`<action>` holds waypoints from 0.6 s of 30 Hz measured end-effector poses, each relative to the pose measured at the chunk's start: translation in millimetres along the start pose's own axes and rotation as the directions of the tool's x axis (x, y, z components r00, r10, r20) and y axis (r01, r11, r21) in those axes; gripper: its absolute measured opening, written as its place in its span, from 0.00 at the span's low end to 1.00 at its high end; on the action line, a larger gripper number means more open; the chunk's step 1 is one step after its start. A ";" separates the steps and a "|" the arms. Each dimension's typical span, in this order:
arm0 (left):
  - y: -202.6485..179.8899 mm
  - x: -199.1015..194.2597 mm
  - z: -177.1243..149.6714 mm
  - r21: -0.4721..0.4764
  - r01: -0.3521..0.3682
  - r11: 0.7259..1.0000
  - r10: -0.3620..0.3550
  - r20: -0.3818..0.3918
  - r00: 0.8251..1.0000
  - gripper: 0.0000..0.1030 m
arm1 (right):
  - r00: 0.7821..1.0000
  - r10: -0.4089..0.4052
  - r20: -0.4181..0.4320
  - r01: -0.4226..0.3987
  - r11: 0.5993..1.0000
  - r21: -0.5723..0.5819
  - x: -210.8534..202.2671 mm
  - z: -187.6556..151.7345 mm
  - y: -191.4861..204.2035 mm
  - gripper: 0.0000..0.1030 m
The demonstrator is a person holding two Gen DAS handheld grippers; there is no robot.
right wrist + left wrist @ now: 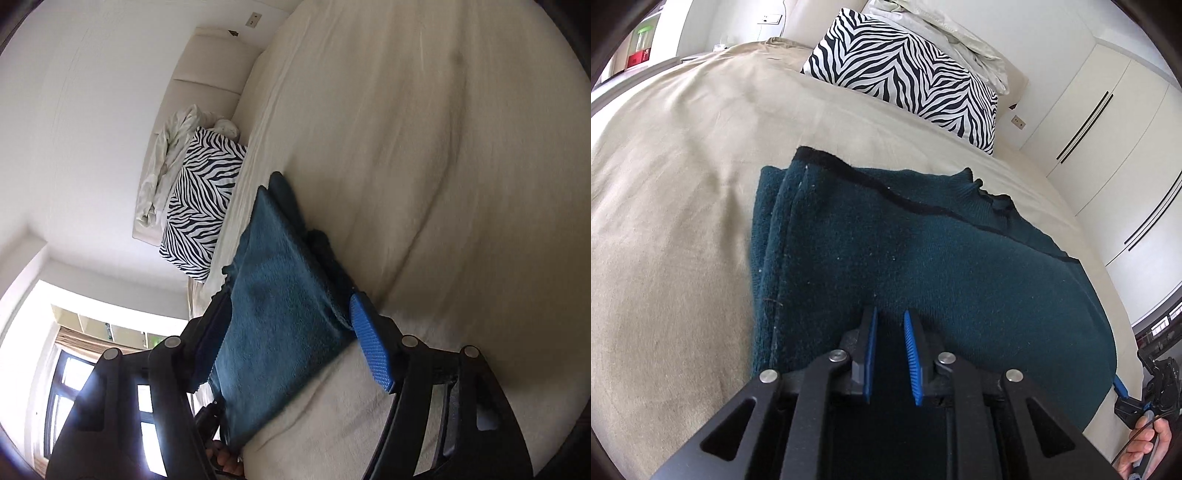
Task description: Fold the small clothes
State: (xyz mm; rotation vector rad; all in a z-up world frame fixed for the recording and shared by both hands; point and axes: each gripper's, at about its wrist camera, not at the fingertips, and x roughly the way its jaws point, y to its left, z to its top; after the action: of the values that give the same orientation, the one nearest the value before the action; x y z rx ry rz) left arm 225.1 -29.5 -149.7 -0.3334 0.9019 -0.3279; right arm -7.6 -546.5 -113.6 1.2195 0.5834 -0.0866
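Observation:
A dark teal knitted sweater [923, 251] lies folded in layers on the beige bed sheet [672, 206], its collar at the far right. My left gripper [890, 314] hovers just above its near part, jaws a little apart and holding nothing. In the right wrist view the sweater [280, 302] sits between the fingers of my right gripper [291, 314], which is wide open around the folded edge; the right blue pad [369, 347] rests beside the cloth. The right gripper also shows at the lower right edge of the left wrist view [1126, 402].
A zebra-striped pillow [908, 70] and a crumpled white pillow [964, 40] lie at the head of the bed. White wardrobe doors [1108, 122] stand to the right. A window [74, 373] shows in the right wrist view.

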 end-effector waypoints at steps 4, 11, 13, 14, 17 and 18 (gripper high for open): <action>2.0 -0.9 -2.1 -0.003 0.011 1.000 -0.011 0.005 1.000 0.19 | 0.998 -0.038 0.045 0.035 0.997 0.071 -6.1 -15.2 -1.5 0.62; 4.8 -3.1 -3.9 -0.001 0.021 1.000 -0.021 0.016 1.000 0.19 | 0.991 -0.092 0.095 0.070 0.975 0.209 -46.2 -38.1 -16.2 0.64; 4.4 -3.4 -3.6 0.000 0.020 1.000 -0.020 0.017 1.000 0.19 | 0.997 -0.056 0.053 0.044 0.978 0.202 -38.1 -46.8 -16.2 0.64; 4.4 -3.2 -3.6 0.000 0.021 1.000 -0.021 0.016 1.000 0.19 | 0.998 -0.054 0.042 0.045 0.980 0.192 -33.2 -49.3 -14.9 0.64; 4.2 -3.1 -3.6 -0.001 0.022 1.000 -0.022 0.018 1.000 0.19 | 1.000 -0.021 0.015 0.018 0.983 0.184 -11.3 -52.7 -7.4 0.64; 4.2 -3.1 -3.4 -0.001 0.022 1.000 -0.022 0.018 1.000 0.19 | 1.000 -0.004 -0.001 0.004 0.983 0.183 -2.2 -52.4 -5.6 0.64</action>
State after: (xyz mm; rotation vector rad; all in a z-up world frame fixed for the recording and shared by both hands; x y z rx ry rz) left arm 221.1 -24.9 -151.2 -0.3469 0.8816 -0.3441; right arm -31.2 -501.9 -128.8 1.3971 0.5882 -0.1460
